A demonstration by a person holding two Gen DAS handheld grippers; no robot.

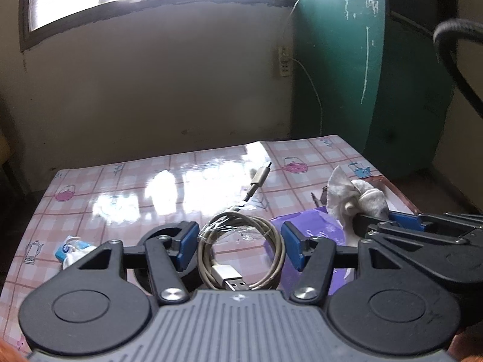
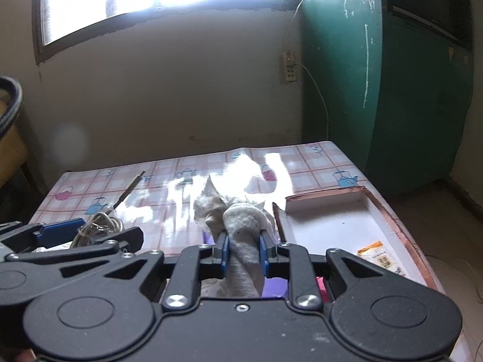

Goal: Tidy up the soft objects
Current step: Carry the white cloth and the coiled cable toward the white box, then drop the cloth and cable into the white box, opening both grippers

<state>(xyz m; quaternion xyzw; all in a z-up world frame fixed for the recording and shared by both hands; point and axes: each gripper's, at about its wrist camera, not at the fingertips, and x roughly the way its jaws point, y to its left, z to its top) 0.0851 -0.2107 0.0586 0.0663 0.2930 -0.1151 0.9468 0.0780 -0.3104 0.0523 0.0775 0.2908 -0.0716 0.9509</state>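
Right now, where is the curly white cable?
The coiled cable lies on the checked tablecloth, between the left gripper pads. In the right wrist view it is at the left, beside the purple packet.

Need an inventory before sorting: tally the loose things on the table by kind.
Coiled cable: 1
White cloth: 1
Purple packet: 1
Small blue-white item: 1
Cardboard tray: 1
Orange sachet: 1
Total: 6
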